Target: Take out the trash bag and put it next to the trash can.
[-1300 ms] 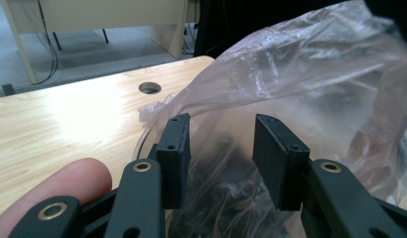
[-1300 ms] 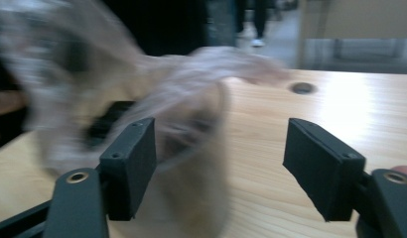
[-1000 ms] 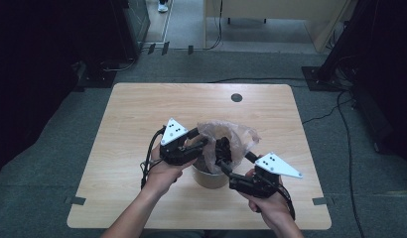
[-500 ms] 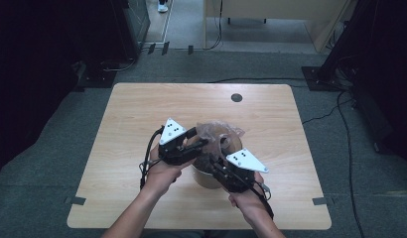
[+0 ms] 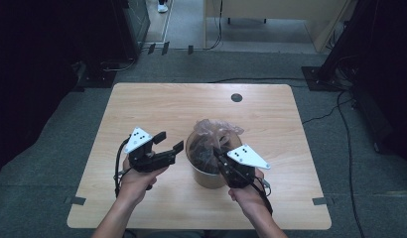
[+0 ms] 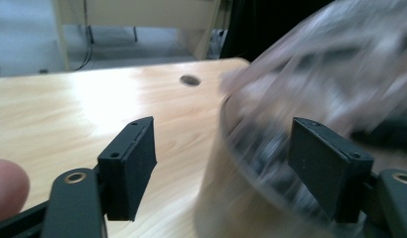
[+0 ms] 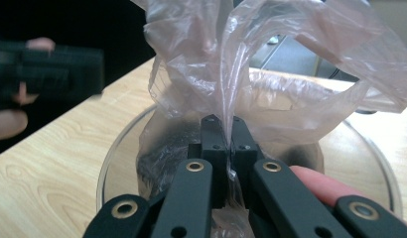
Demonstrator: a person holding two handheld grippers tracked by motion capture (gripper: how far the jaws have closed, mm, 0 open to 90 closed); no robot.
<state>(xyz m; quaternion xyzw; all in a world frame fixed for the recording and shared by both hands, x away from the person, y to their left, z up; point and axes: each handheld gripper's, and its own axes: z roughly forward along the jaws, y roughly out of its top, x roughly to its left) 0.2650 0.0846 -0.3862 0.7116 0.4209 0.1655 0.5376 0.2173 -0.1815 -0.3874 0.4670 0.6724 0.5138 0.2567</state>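
1. Tongs first: right gripper [image 7: 223,124], low centre of its own view, has its jaws pressed together on a fold of the plastic bag [image 7: 271,64]; they have just been closing, and the film is pinched flat between the pads
2. Left gripper [image 6: 224,158] stands wide with nothing between its jaws; they have just been opening, and in the high view it sits left of centre [image 5: 170,144], just beside the container but apart from it
3. Bag lines a round tan container [image 5: 207,174] a little below the middle of the high view, on the wooden table [image 5: 157,106]; its loose top [image 5: 219,128] bunches up above the rim, and something dark lies inside, too blurred to name
4. Judging by the look, the film is thin, soft and very light, and it will crumple and stretch rather than hold a shape; it is probably slippery between hard pads, so a gathered fold should hold better than a single layer
5. Best place to take hold seems to be the free edge above the rim, on the side opposite the right gripper's pinch, so that the mouth can be spread or drawn up evenly
6. Container looks light as well and may tip or slide if the bag is pulled sideways; a straight upward pull, or steadying the wall, seems safer
7. Farther out, a dark round hole [image 5: 236,97] marks the upper part of the table top, with cables and grey floor beyond
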